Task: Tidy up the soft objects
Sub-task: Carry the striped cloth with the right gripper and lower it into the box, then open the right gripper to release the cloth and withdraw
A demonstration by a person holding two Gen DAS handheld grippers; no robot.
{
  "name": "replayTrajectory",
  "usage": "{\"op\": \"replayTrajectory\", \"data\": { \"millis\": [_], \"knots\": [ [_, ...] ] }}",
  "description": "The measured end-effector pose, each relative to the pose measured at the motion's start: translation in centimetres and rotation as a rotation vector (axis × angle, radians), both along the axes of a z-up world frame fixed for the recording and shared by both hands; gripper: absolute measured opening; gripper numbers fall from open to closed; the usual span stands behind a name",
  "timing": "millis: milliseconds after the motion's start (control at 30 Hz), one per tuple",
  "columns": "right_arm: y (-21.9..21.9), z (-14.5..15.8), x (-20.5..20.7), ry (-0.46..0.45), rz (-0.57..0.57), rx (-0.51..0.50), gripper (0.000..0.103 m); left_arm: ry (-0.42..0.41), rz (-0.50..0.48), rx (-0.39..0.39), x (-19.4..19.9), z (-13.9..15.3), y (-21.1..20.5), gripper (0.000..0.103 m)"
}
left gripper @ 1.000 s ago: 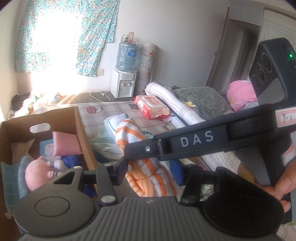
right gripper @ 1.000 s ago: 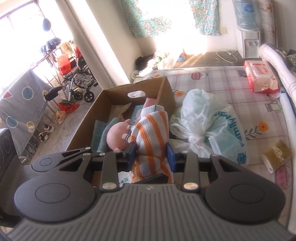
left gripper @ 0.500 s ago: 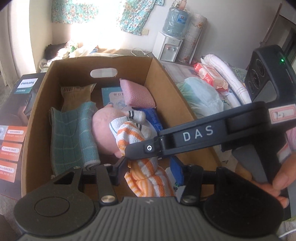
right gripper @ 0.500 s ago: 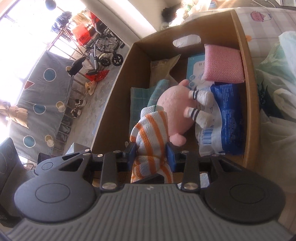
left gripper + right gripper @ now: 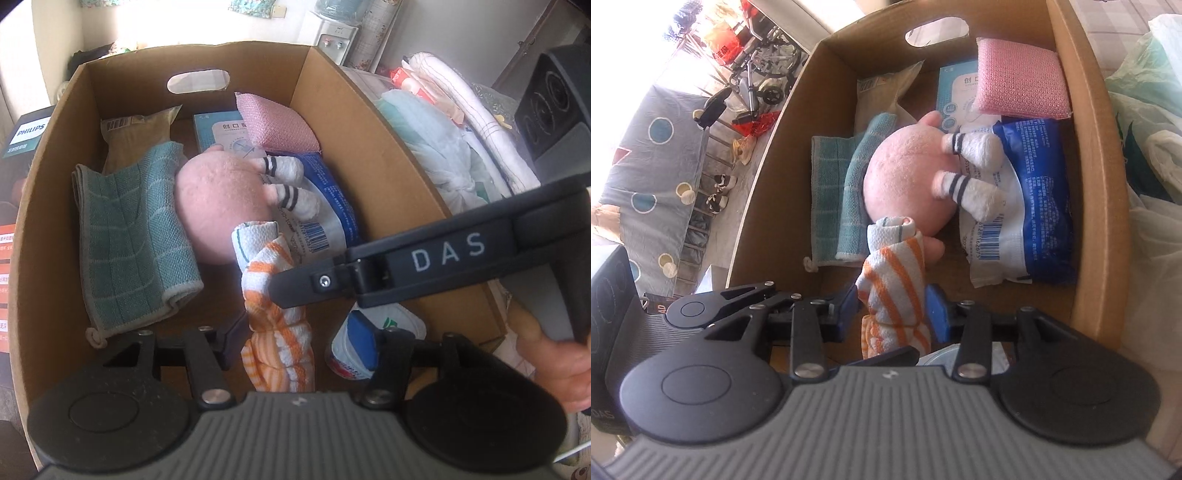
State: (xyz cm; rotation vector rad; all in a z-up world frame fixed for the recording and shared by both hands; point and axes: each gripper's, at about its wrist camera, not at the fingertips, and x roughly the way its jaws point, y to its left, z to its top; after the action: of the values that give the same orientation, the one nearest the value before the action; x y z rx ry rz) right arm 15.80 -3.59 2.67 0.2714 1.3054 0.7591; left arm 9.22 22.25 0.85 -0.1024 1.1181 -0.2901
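Observation:
An orange-and-white striped towel (image 5: 258, 273) (image 5: 894, 280), rolled up, stands in the near part of the cardboard box (image 5: 369, 110) (image 5: 1089, 184) with its top end against a pink plush toy (image 5: 218, 206) (image 5: 905, 184). My left gripper (image 5: 300, 334) straddles the towel's lower end. Its jaws are opening and a gap shows beside the right pad. My right gripper (image 5: 892, 312) has the towel between its blue pads, which still touch both sides as its jaws open. In the left wrist view, one of the right gripper's fingers (image 5: 406, 266) crosses over the towel.
In the box lie a green cloth (image 5: 129, 236), a pink sponge (image 5: 273, 125), a blue wipes pack (image 5: 332, 206), a brown pouch (image 5: 136, 136) and a white-and-blue packet (image 5: 347, 354). A tied plastic bag (image 5: 436, 147) lies right of the box. A person's hand (image 5: 554, 369) holds the right gripper.
Both grippers carried the striped towel from over the bed down into the box. Since the last frames both pairs of jaws stand wider, and the left one no longer pinches the towel.

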Motion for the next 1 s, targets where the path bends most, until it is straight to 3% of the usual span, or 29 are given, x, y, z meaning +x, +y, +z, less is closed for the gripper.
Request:
{"op": "replayTrajectory", "data": {
  "millis": [167,633,833,900,1000],
  "knots": [
    [-0.5,0.7,0.1,-0.02,-0.005,0.014,0.042,0.041,-0.028,-0.054,-0.1,-0.3,-0.3,0.065],
    [-3.2,3.2,0.0,-0.1,-0.054,0.091,0.042,-0.107,0.085,0.081,-0.4,2.7,-0.7,0.068],
    [-5.7,4.7,-0.4,-0.151,-0.086,0.124,0.042,-0.104,0.085,0.128,1.0,1.4,-1.9,0.052],
    [-6.5,4.8,-0.5,-0.158,-0.096,0.125,0.043,-0.068,0.101,0.112,1.8,0.6,-1.9,0.043],
    [-7.6,4.5,-0.4,-0.15,-0.111,0.125,0.043,-0.008,0.105,0.031,2.5,-0.4,-1.8,0.04]
  ]
}}
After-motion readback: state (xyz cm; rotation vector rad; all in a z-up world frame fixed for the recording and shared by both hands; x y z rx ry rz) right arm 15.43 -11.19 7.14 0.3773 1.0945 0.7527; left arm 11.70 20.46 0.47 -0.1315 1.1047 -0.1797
